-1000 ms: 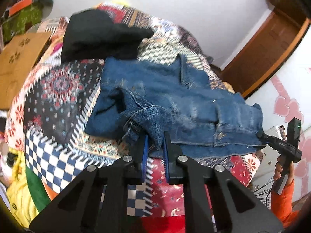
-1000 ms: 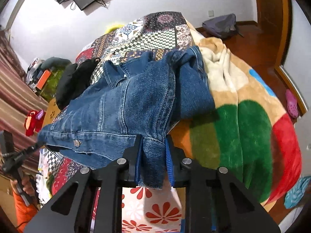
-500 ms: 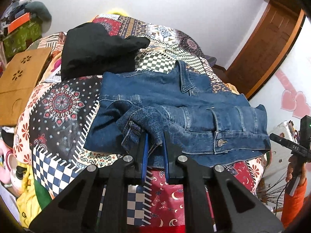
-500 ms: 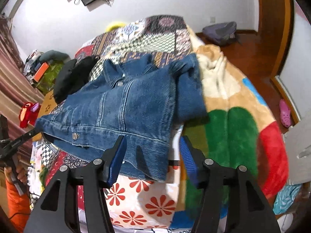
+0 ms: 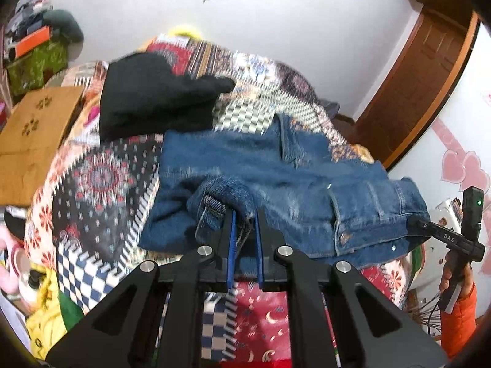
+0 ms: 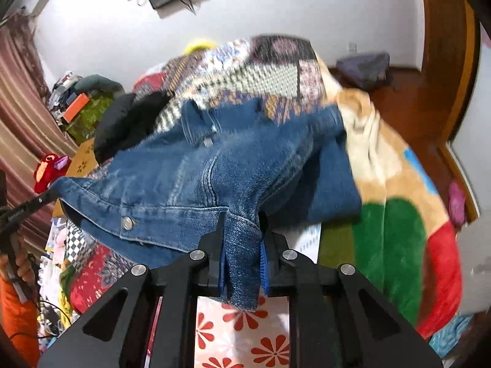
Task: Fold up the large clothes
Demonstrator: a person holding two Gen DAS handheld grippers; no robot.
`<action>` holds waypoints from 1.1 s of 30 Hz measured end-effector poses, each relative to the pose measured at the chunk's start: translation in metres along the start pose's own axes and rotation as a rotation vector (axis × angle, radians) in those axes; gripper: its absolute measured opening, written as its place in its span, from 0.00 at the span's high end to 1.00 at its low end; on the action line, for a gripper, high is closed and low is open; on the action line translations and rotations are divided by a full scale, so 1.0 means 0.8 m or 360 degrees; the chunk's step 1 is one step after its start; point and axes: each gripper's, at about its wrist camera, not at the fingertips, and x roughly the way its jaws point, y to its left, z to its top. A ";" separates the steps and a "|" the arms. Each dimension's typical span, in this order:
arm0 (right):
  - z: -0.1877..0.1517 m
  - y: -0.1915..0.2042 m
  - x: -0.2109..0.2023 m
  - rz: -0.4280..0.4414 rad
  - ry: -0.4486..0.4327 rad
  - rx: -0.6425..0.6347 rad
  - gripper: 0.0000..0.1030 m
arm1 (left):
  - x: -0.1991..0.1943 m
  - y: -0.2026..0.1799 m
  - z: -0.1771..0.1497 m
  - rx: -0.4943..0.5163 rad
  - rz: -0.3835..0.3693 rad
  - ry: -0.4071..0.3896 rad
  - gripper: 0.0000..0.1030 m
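Observation:
A blue denim jacket [image 5: 276, 178] lies spread on a patchwork bed cover [image 5: 101, 184], collar toward the far side. My left gripper [image 5: 244, 217] is shut on a bunched sleeve cuff at the jacket's near left edge. In the right wrist view the same jacket [image 6: 196, 171] is lifted at its hem corner, and my right gripper [image 6: 242, 242] is shut on that denim hem, which hangs down between the fingers. The right gripper also shows in the left wrist view [image 5: 429, 225], at the jacket's right corner.
A black garment [image 5: 153, 98] lies at the head of the bed. A brown cardboard box [image 5: 33, 135] stands to the left. A colourful fleece blanket [image 6: 392, 214] covers the bed's right side. A wooden door [image 5: 420, 70] is at the back right.
My right gripper, open half a second ago, has shut again on the jacket's hem and lifted it. My left gripper kept its grip on the sleeve cuff and pulled back a little.

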 end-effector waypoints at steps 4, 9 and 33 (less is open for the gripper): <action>0.023 0.008 -0.006 0.0048 -0.0058 -0.0054 0.88 | -0.012 -0.017 0.026 0.0078 -0.0005 -0.0098 0.98; 0.072 0.005 -0.005 0.0128 -0.0148 -0.0016 0.89 | 0.000 -0.030 0.062 0.0163 0.0066 -0.0166 1.00; 0.120 -0.048 0.088 0.0054 -0.0006 0.0099 0.89 | 0.082 0.061 0.002 -0.0385 -0.0038 0.0399 0.39</action>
